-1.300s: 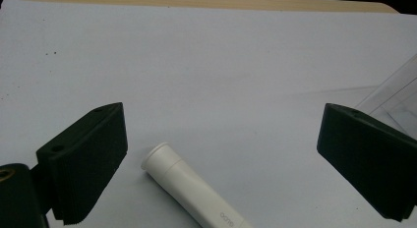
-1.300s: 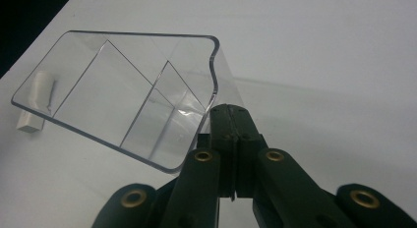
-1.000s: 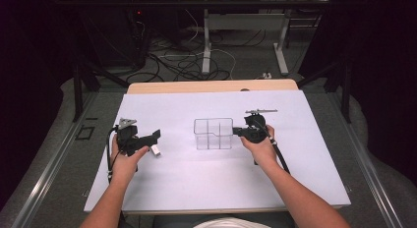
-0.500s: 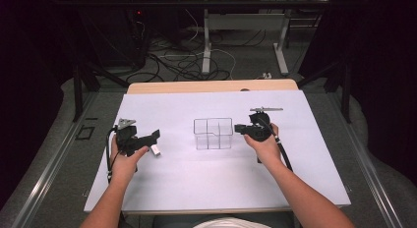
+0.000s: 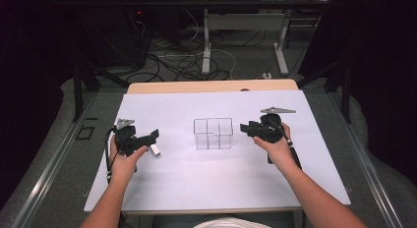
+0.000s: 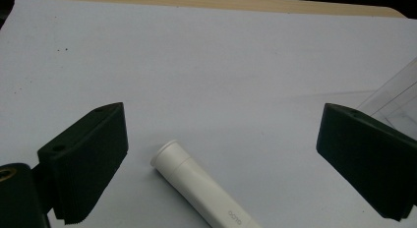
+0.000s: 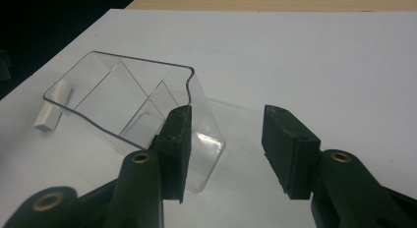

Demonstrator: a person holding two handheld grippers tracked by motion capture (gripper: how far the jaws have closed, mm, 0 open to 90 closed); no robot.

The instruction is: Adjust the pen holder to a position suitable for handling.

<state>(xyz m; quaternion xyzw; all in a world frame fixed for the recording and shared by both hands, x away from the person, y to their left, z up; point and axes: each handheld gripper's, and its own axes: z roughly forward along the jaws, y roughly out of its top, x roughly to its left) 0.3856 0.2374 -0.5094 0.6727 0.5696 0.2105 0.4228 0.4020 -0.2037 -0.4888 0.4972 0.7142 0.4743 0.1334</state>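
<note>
- Right hand-held gripper (image 5: 246,129) sits just off the right wall of the clear divided box (image 5: 213,133), its jaws having just been opening, with nothing between them; in the right gripper view the box's corner (image 7: 196,139) lies beside one jaw, touched by neither pad as far as I can see.
- I read that as a release: the box stands upright near the middle of the white sheet on the table (image 5: 206,188), placed where both hands can reach it.
- Left hand-held gripper (image 5: 153,135) hovers low at the sheet's left side, jaws spread wide and gripping nothing.
- Between those open jaws, in the left gripper view, lies a small white tube (image 6: 196,186) flat on the sheet, capped end pointing away from me; from above it shows as a white piece (image 5: 155,150) just beside the jaw tips.
- My judgement: the left jaws straddle the tube so I can close on its body and lift it toward one of the box's compartments.
- Tube and box lie well apart, so a carry across the sheet remains.
</note>
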